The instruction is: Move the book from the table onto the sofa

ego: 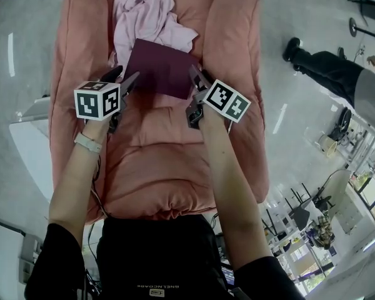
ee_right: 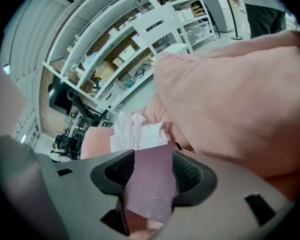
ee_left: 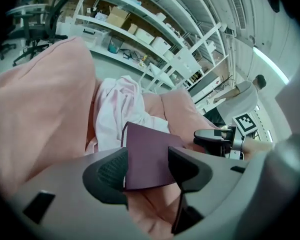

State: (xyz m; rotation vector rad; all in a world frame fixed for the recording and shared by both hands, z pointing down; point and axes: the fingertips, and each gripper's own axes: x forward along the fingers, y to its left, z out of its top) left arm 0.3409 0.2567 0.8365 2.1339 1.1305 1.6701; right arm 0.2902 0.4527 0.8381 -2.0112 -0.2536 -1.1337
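While both sets stand apart, gripping nothing | book [ego: 161, 67] lies on sofa [ego: 156, 167] just ahead, between left tongs [ego: 124, 80] and right tongs [ego: 195, 92], touching pink cloth [ego: 147, 11] | judged light, stiff, smooth-covered | pinch near edge.

I cannot see the near corners of the book [ego: 161, 67] behind the left hand-held gripper [ego: 126, 78] and right hand-held gripper [ego: 196, 90]. The pink cloth [ego: 145, 14] runs off the top edge, and items on the shelves [ee_left: 155, 44] are too small to tell.
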